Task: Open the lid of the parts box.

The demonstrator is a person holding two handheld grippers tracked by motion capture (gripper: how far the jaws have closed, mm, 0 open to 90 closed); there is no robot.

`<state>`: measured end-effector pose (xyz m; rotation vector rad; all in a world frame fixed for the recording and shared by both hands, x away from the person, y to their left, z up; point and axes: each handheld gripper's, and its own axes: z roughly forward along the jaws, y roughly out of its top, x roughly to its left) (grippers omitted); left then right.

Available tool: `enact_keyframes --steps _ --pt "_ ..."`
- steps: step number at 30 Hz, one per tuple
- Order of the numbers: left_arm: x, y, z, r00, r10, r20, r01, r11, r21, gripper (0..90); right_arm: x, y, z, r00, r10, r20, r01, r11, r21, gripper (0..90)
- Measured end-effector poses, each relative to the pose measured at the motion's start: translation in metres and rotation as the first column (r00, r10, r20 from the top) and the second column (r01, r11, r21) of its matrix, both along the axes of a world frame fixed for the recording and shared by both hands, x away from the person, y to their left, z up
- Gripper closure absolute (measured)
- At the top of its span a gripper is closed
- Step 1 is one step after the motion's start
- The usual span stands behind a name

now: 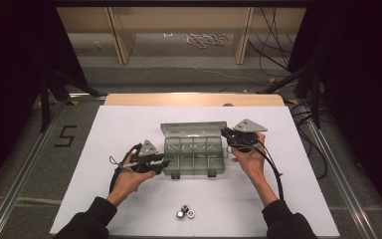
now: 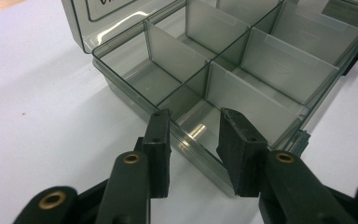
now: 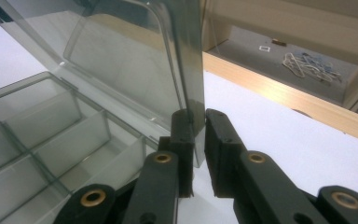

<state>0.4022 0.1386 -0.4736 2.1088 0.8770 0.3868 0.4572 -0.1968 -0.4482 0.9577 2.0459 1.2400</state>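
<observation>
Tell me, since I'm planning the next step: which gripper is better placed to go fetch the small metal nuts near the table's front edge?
Probably left. The left gripper is open at the clear compartment box and free, while the right gripper pinches the box's lid edge. The nuts lie between both.

Organizer box at the tabletop's centre

We see its lid (image 1: 193, 128) at 12 o'clock of the box (image 1: 195, 155), nuts (image 1: 185, 213) at 6.

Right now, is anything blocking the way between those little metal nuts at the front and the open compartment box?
Nothing visible does. The nuts lie on bare white table in front of the box. Its lid stands open, pinched by the right gripper; the left gripper sits open at the box's end.
</observation>
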Motion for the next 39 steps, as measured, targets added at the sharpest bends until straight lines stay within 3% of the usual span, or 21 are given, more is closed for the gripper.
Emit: enact_keyframes --steps 3,4,6,7,8,10,17,19,20,25,39 --pt "0.0 -0.001 -0.001 0.9997 0.007 0.023 -0.007 1.0 0.002 64.6 0.001 0.002 0.001 0.9999 -0.016 0.003 0.017 1.0 -0.005 83.4" --pt "-0.002 -0.002 -0.002 0.9995 0.019 0.024 -0.019 0.9998 -0.006 65.0 0.002 0.004 0.003 0.9997 -0.024 0.005 0.024 0.999 -0.043 84.2" --pt "-0.002 -0.002 -0.001 0.9997 0.012 0.022 -0.012 0.9999 0.011 65.2 0.003 0.005 0.004 0.9996 -0.027 0.011 0.027 0.998 -0.054 84.5" --pt "-0.002 -0.001 -0.001 0.9993 0.005 0.037 -0.006 0.9997 0.022 65.2 0.003 0.006 0.004 0.9994 -0.034 0.004 0.034 0.998 -0.051 84.5" --pt "-0.002 -0.002 -0.001 0.9997 0.018 0.02 -0.018 0.9998 0.004 65.2 0.005 0.007 0.004 0.999 -0.044 0.004 0.044 0.998 -0.043 84.6" --pt "-0.003 -0.002 -0.002 0.9994 0.026 0.022 -0.026 0.9996 -0.007 65.4 0.007 0.008 0.005 0.9985 -0.055 -0.002 0.055 0.998 -0.039 84.7" --pt "-0.003 -0.002 -0.002 0.9995 0.023 0.024 -0.023 0.9997 -0.005 65.5 0.014 0.01 0.002 0.9957 -0.092 -0.008 0.092 0.996 0.002 85.3" --pt "-0.003 -0.001 -0.003 0.9989 0.021 0.042 -0.021 0.9998 -0.003 65.5 0.014 0.011 0.002 0.9951 -0.097 -0.019 0.097 0.995 0.008 85.3" --pt "-0.003 -0.001 -0.003 0.9989 0.024 0.041 -0.024 0.9997 -0.006 65.7 0.015 0.01 0.002 0.9951 -0.098 -0.003 0.098 0.995 0.004 85.4" --pt "-0.004 -0.003 -0.003 0.9982 0.043 0.041 -0.043 0.999 -0.01 65.7 0.017 0.012 0.001 0.9912 -0.126 -0.043 0.128 0.991 0.051 85.9" --pt "-0.003 -0.002 -0.004 0.9983 0.033 0.047 -0.032 0.9994 -0.01 65.9 0.02 0.016 0.001 0.9842 -0.171 -0.047 0.174 0.983 0.063 86.1"
